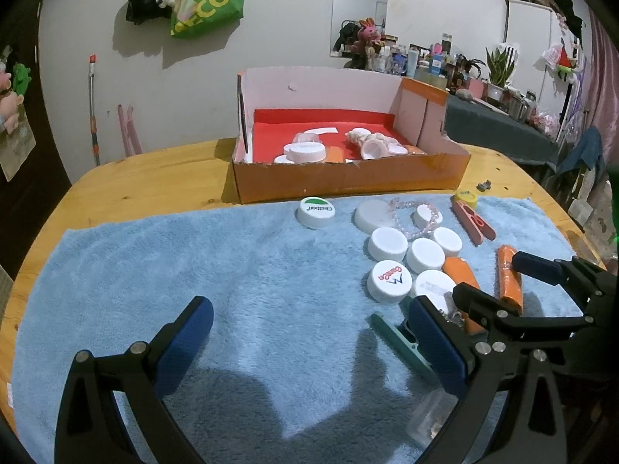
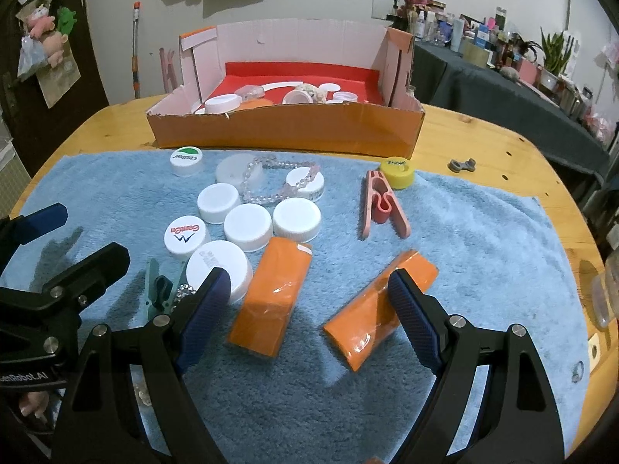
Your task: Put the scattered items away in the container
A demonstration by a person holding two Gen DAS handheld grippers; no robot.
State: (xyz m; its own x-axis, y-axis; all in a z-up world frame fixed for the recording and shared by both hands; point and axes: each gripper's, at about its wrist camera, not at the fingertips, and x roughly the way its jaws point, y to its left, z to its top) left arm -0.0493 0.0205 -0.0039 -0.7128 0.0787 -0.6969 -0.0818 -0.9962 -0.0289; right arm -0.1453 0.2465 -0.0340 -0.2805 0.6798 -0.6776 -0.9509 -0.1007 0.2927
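An orange cardboard box [image 1: 348, 179] [image 2: 286, 129] with a red floor stands at the back of the blue towel [image 1: 174, 255] and holds caps and small items. Several white caps [image 1: 388, 243] [image 2: 247, 226], a pink bead bracelet [image 2: 271, 178], a pink clothes peg [image 2: 381, 205], a yellow cap [image 2: 397, 172], a teal peg [image 2: 158, 290] and two orange packets [image 2: 276, 301] [image 2: 371, 309] lie on the towel. My right gripper [image 2: 309, 305] is open low over both packets. My left gripper [image 1: 309, 332] is open over bare towel, left of the caps.
A small grey metal piece [image 2: 462, 165] lies on the round wooden table [image 2: 483, 147] beyond the towel. A clear plastic item [image 1: 429, 417] sits by my left gripper's right finger. A dark-covered, cluttered counter [image 2: 503, 92] runs behind on the right.
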